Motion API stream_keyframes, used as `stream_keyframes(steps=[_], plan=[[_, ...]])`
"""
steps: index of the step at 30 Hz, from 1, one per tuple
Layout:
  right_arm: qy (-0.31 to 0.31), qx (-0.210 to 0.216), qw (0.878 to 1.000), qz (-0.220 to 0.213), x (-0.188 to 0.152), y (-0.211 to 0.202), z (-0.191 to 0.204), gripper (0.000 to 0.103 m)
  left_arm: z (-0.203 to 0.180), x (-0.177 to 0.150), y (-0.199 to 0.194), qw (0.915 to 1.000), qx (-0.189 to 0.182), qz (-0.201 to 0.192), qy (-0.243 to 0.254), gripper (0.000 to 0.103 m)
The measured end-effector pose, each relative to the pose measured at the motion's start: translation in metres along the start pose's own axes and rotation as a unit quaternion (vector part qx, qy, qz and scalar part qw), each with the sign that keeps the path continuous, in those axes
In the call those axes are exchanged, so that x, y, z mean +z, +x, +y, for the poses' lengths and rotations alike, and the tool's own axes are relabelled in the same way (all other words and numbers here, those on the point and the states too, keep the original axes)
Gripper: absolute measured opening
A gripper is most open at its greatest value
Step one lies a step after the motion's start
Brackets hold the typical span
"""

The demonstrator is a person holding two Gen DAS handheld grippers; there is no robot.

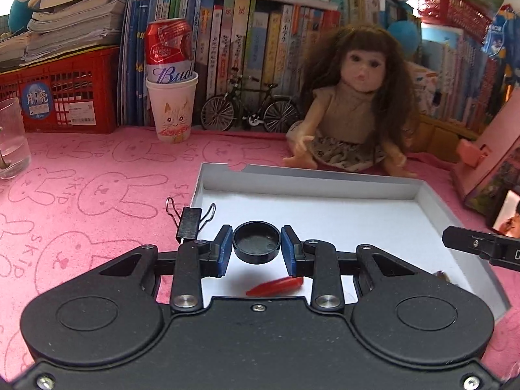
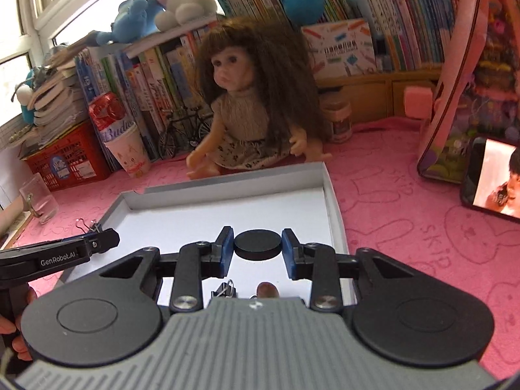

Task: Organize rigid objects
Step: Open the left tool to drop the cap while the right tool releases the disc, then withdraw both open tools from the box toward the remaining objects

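Note:
My left gripper is shut on a round black cap, hollow side up, above the white tray. My right gripper is shut on a flat black disc over the same tray. Under the left gripper a red oblong piece lies in the tray. A black binder clip lies at the tray's left edge. Below the right gripper a small binder clip and a brown rounded object rest in the tray. The left gripper's finger reaches in from the left.
A doll sits right behind the tray. A paper cup with a can, a model bicycle, a red crate and a glass stand at the back left. A pink box and a phone stand on the right.

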State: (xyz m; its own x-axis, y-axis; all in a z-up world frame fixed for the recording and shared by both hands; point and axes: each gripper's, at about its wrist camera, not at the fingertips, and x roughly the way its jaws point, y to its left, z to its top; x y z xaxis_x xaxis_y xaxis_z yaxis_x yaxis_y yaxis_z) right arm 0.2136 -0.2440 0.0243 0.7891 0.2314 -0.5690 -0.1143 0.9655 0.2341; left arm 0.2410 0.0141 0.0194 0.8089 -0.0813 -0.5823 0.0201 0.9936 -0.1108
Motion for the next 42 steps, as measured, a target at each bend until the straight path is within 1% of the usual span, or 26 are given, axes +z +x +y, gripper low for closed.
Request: stream_keyframes(steps=[6,12,18,20,22,23,24,25,26,27,30,34,37,38,42], plan=[[0.001,-0.012,1.000,0.025,-0.003,0.018,0.001,0.037,-0.009,-0.003,0.016,0.9997,0.010,0.009,0.021,0.030],[0.002,-0.020,0.999,0.036,-0.006,0.023,0.003,0.037,-0.012,-0.008,0.021,0.9993,0.011,0.021,0.030,0.030],[0.006,-0.020,0.999,0.041,-0.007,0.026,0.004,0.037,-0.016,-0.011,0.022,0.9984,0.020,0.018,0.050,0.030],[0.009,-0.019,0.999,0.041,-0.007,0.027,0.003,0.037,-0.016,-0.011,0.022,0.9983,0.020,0.017,0.052,0.030],[0.014,-0.017,0.999,0.041,-0.008,0.027,0.003,0.037,-0.016,-0.011,0.021,0.9985,0.013,0.015,0.051,0.030],[0.018,-0.014,0.999,0.040,-0.008,0.026,0.002,0.038,-0.014,-0.010,0.019,0.9989,0.004,0.009,0.047,0.032],[0.022,-0.009,0.999,0.037,-0.007,0.024,0.002,0.041,-0.014,-0.010,0.017,0.9990,-0.002,0.003,0.044,0.042],[0.025,-0.004,0.999,0.033,-0.007,0.022,0.001,0.041,-0.013,-0.009,0.013,0.9991,-0.007,-0.004,0.042,0.055],[0.028,0.001,0.999,0.028,-0.006,0.019,0.000,0.047,-0.013,-0.008,0.009,0.9990,-0.009,-0.011,0.042,0.059],[0.028,0.004,0.999,0.022,-0.005,0.016,0.000,0.056,-0.014,-0.007,0.004,0.9989,-0.010,-0.018,0.043,0.065],[0.024,0.010,1.000,0.011,-0.003,0.007,0.002,0.061,-0.017,-0.005,-0.006,0.9980,-0.018,-0.031,0.052,0.075],[0.019,0.015,1.000,-0.004,-0.002,-0.004,0.004,0.065,-0.019,-0.006,-0.014,0.9980,-0.020,-0.025,0.055,0.076],[0.012,0.022,1.000,-0.014,-0.005,-0.014,0.005,0.073,-0.019,-0.012,-0.022,0.9978,-0.028,-0.021,0.057,0.077],[0.008,0.026,0.999,-0.017,-0.007,-0.018,0.006,0.075,-0.019,-0.014,-0.026,0.9977,-0.029,-0.021,0.058,0.077],[-0.021,0.037,0.999,-0.028,-0.017,-0.035,0.013,0.080,-0.019,-0.024,-0.044,0.9967,-0.046,-0.022,0.064,0.077]])
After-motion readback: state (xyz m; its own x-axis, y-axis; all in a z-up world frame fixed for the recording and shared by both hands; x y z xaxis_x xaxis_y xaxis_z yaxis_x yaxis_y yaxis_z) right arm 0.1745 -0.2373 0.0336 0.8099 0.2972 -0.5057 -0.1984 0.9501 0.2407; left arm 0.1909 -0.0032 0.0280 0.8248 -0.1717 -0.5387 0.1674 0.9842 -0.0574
